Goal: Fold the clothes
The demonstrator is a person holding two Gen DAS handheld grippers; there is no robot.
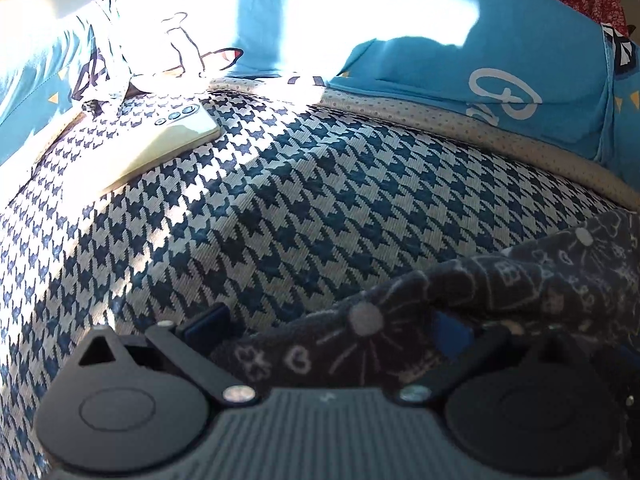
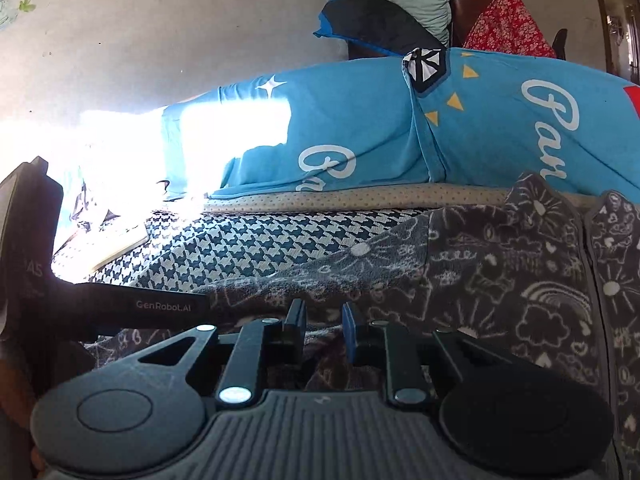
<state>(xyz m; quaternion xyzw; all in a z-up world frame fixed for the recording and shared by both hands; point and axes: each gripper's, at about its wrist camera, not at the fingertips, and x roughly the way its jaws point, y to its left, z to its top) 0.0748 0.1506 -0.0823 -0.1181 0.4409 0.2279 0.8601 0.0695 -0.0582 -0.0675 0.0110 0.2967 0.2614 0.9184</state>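
Note:
A dark grey garment (image 1: pixel 500 292) with white doodle prints and round white buttons lies on a houndstooth bed cover (image 1: pixel 240 216). My left gripper (image 1: pixel 328 328) is open, its jaws wide apart, and a fold of the garment drapes between them. In the right wrist view the garment (image 2: pixel 500 272) spreads to the right. My right gripper (image 2: pixel 324 336) has its jaws close together with a fold of the dark fabric between them. The left gripper's black body (image 2: pixel 120 304) shows at the left.
A cream phone (image 1: pixel 160 148) lies on the houndstooth cover at the far left. Blue printed bedding (image 1: pixel 460 40) (image 2: pixel 360 128) is bunched behind, with a beige dotted edge (image 2: pixel 340 198). Pillows (image 2: pixel 384 16) and red floral cloth (image 2: pixel 508 24) stand farther back.

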